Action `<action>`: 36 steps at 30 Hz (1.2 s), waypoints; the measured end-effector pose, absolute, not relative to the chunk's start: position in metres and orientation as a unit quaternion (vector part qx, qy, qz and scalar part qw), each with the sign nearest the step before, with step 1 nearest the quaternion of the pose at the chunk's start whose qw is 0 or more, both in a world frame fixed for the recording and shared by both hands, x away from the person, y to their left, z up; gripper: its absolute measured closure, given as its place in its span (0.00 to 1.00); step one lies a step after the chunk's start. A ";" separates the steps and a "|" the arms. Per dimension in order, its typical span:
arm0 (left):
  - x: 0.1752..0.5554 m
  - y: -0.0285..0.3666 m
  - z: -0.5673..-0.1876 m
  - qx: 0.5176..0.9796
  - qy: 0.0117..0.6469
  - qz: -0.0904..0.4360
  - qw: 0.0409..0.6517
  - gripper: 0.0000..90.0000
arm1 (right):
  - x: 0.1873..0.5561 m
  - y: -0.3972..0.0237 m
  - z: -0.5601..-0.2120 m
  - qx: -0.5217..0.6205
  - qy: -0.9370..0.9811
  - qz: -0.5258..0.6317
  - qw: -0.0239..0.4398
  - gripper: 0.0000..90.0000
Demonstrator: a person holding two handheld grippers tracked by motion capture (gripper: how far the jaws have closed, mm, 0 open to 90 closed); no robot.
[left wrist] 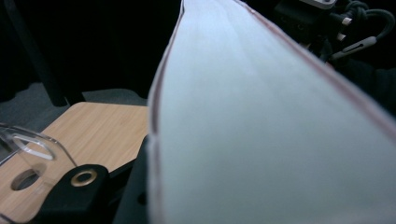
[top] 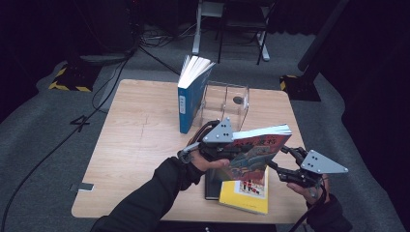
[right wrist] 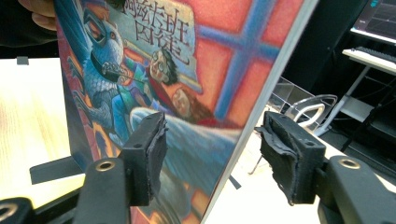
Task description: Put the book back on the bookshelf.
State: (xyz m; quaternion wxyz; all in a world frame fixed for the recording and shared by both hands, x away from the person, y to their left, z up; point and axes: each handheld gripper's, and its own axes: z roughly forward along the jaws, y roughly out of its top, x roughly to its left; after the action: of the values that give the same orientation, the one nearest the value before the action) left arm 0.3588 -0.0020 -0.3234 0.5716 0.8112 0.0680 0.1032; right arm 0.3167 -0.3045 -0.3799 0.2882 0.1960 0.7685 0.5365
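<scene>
A red illustrated book (top: 254, 152) hangs tilted above the table's front right part. My left gripper (top: 223, 151) is shut on its left end; in the left gripper view the white page edge (left wrist: 261, 130) runs up from between the jaws, beside one black finger (left wrist: 70, 193). My right gripper (top: 286, 162) is at the book's right end. In the right gripper view it (right wrist: 212, 140) stands open, its pads (right wrist: 152, 154) straddling the cover (right wrist: 187, 79) without pressing it.
A blue book (top: 191, 94) stands upright with fanned pages at the back middle, next to a clear acrylic stand (top: 227, 101). Under the held book, a yellow book (top: 246, 195) and a dark one (top: 210, 186) lie near the table's (top: 135, 145) front edge.
</scene>
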 end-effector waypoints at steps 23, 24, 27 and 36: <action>0.389 0.026 -0.303 0.804 0.155 0.213 0.533 0.82 | 0.323 -0.304 -0.391 0.201 0.806 0.491 0.261 0.38; 0.392 0.029 -0.303 0.801 0.163 0.218 0.533 0.82 | 0.323 -0.304 -0.392 0.202 0.809 0.488 0.259 0.38; 0.401 0.042 -0.301 0.791 0.193 0.233 0.533 0.82 | 0.325 -0.301 -0.395 0.201 0.815 0.482 0.251 0.38; 0.424 0.053 -0.304 0.774 0.267 0.282 0.501 0.82 | 0.327 -0.296 -0.401 0.194 0.828 0.466 0.245 0.37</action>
State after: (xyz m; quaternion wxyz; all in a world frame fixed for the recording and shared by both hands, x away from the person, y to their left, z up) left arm 0.4244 0.0532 -0.3044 0.5010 0.7735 0.2668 0.2818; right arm 0.3266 -0.2956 -0.4008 0.2454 0.1944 0.8277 0.4657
